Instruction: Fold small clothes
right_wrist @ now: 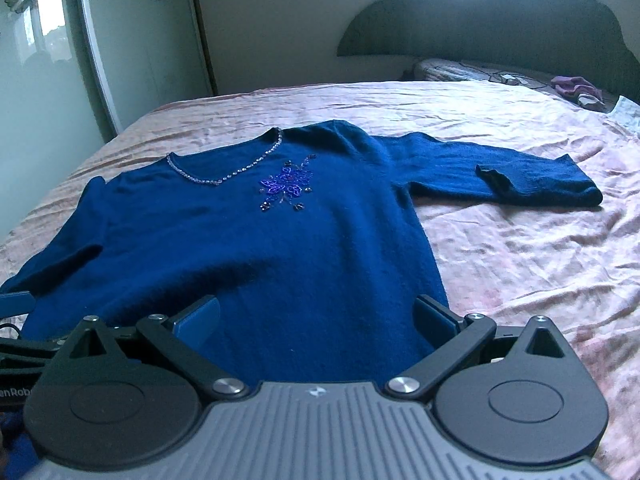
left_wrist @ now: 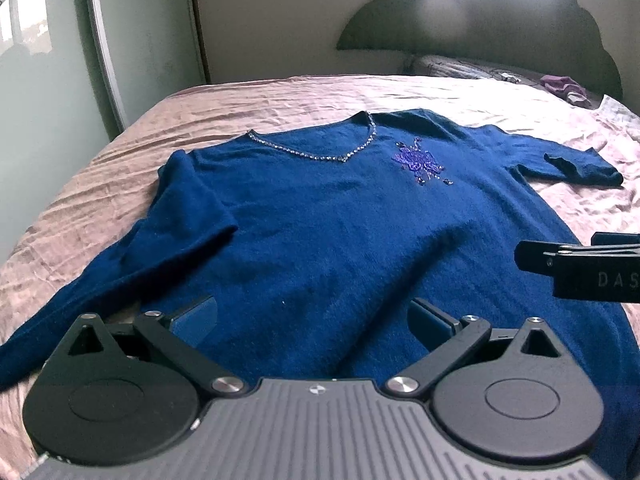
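Now the blue top [left_wrist: 320, 232] lies flat on the bed [left_wrist: 120, 184]. Both grippers, left [left_wrist: 314, 320] and right [right_wrist: 316, 320], hover with jaws spread wide. Pinch both bottom corners together, then lift evenly.

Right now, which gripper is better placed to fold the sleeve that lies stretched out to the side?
Right. The right gripper is open over the sweater hem at its right edge, the side where the outstretched sleeve lies. The left gripper is open further left, over the body.
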`<move>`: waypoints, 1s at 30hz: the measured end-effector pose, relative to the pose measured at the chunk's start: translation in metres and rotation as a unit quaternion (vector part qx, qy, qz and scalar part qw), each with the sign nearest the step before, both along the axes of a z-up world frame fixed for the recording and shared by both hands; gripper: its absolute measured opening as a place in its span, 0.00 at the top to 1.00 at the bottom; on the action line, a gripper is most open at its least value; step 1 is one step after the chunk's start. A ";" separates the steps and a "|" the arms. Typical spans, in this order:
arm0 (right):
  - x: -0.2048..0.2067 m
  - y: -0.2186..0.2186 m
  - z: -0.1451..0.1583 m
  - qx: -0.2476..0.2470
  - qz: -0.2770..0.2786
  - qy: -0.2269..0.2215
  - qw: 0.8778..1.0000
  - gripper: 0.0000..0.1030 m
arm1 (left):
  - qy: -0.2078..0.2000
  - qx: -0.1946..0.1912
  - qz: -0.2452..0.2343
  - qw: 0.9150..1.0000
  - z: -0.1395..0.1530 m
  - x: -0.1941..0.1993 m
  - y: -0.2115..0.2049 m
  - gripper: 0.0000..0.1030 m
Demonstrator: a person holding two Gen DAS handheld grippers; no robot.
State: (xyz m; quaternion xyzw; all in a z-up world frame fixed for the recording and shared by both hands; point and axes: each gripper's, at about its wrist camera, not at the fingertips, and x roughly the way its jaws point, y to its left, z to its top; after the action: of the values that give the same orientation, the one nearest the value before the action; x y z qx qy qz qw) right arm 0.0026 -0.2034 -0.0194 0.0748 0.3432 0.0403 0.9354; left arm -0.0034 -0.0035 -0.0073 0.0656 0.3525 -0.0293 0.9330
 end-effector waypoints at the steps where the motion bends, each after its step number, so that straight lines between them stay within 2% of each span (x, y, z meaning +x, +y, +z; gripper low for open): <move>1: 0.001 0.000 0.000 0.000 -0.001 0.000 1.000 0.00 | 0.001 -0.002 -0.001 1.000 0.000 0.000 0.000 0.00; 7: -0.001 0.000 0.000 -0.003 -0.003 0.000 1.000 0.00 | 0.009 -0.018 -0.001 1.000 -0.002 0.001 0.004 0.00; 30: 0.000 0.002 -0.003 -0.004 0.003 0.001 1.000 0.00 | 0.007 -0.002 -0.002 1.000 -0.004 0.000 0.000 0.00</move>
State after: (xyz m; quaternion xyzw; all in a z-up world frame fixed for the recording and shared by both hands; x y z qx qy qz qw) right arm 0.0024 -0.2016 -0.0225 0.0704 0.3440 0.0413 0.9354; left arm -0.0037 -0.0035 -0.0116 0.0642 0.3587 -0.0326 0.9307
